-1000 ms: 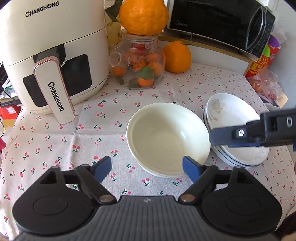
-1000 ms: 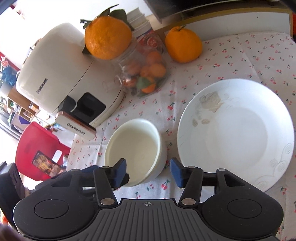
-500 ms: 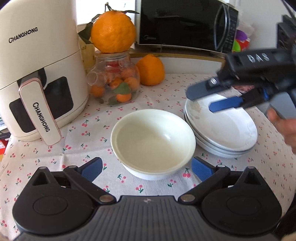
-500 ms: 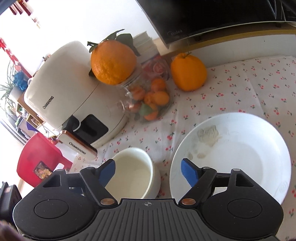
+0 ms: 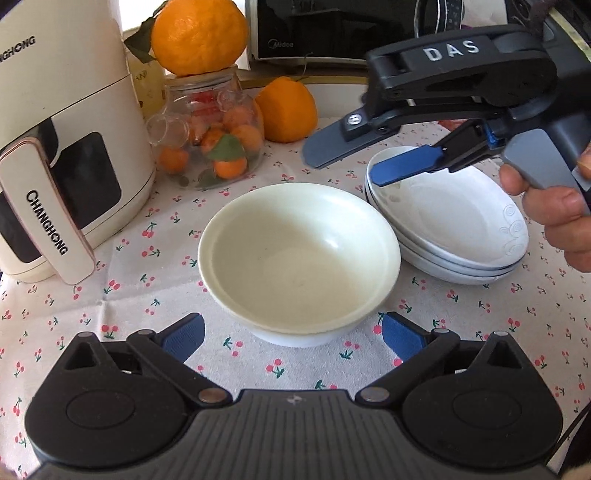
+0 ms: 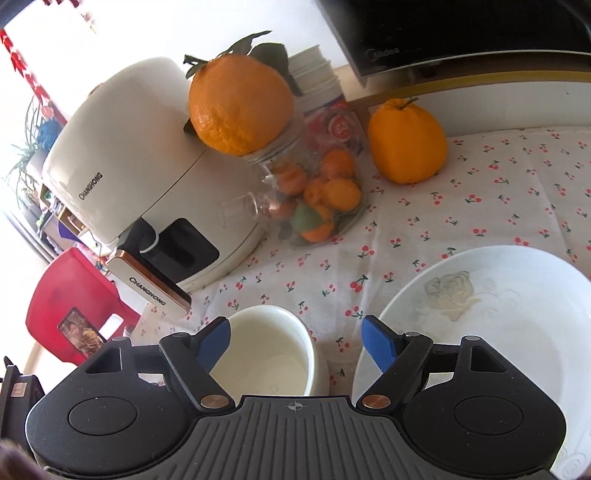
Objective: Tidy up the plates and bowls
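A cream bowl (image 5: pixel 299 258) stands mid-table on the cherry-print cloth. My left gripper (image 5: pixel 291 332) is open wide just in front of it, one blue pad on each side of the near rim, touching nothing. To the bowl's right is a stack of white plates (image 5: pixel 454 225). My right gripper (image 5: pixel 345 166), held by a hand (image 5: pixel 561 214), hovers open above the stack's far-left rim with nothing in it. In the right wrist view the right gripper (image 6: pixel 295 339) stands open over the gap between the bowl (image 6: pixel 269 354) and the top plate (image 6: pixel 498 314).
A cream air fryer (image 5: pixel 55 155) stands at the left. Behind the bowl is a glass jar of small oranges (image 5: pixel 210 147) with a large orange (image 5: pixel 199 33) on top, another orange (image 5: pixel 288 107) beside it, and a black microwave (image 5: pixel 332 26). A red stool (image 6: pixel 70 306) is beyond the table edge.
Both grippers have opened wider. The left one sank closer to the bowl. The right one rose off the plates and drew back, so the top plate slid to the lower right of its view.
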The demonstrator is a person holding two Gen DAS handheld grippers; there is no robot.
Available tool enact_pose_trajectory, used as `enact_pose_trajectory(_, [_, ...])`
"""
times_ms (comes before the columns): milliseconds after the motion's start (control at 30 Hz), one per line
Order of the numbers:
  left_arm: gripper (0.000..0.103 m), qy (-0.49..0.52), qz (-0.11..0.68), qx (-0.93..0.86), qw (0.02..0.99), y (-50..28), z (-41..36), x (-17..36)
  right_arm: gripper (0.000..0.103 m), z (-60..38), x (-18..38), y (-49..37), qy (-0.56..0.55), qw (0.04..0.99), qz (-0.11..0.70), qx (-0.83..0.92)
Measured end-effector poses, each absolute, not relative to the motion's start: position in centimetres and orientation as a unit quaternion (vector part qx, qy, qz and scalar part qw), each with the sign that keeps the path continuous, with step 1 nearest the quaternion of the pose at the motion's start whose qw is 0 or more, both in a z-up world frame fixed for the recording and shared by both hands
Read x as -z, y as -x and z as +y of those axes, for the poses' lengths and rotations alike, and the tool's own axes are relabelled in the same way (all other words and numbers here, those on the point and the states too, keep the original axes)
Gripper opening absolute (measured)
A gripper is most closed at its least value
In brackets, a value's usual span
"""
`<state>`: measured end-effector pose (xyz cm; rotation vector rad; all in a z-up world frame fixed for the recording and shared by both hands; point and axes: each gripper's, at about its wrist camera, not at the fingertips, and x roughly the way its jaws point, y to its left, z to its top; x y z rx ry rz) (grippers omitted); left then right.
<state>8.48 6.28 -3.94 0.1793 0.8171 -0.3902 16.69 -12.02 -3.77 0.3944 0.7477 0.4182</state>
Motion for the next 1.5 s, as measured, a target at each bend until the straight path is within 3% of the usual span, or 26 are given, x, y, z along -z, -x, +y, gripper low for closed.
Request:
enact_pose_trajectory(367, [0.099,-0.096,0.397,0.193,0.892,-9.0,6.1,4.4,0.079,-10.3,4.6,-17.7,-0.175,0.887,0.368,-0.215])
enact_pose_trajectory(900, [0.09,-0.102,0.391,0.192,0.894,-7.9,6.0,3.4,0.045,-9.6,5.5,-17.8,-0.167,0.883,0.386,-0.208])
enact_pose_trajectory(1500, [0.09,-0.096,0.347,0.196,0.912,-7.2,6.1,0.7,0.045,-10.4,3.3,-17.0,-0.182,0.893,0.351,-0.216])
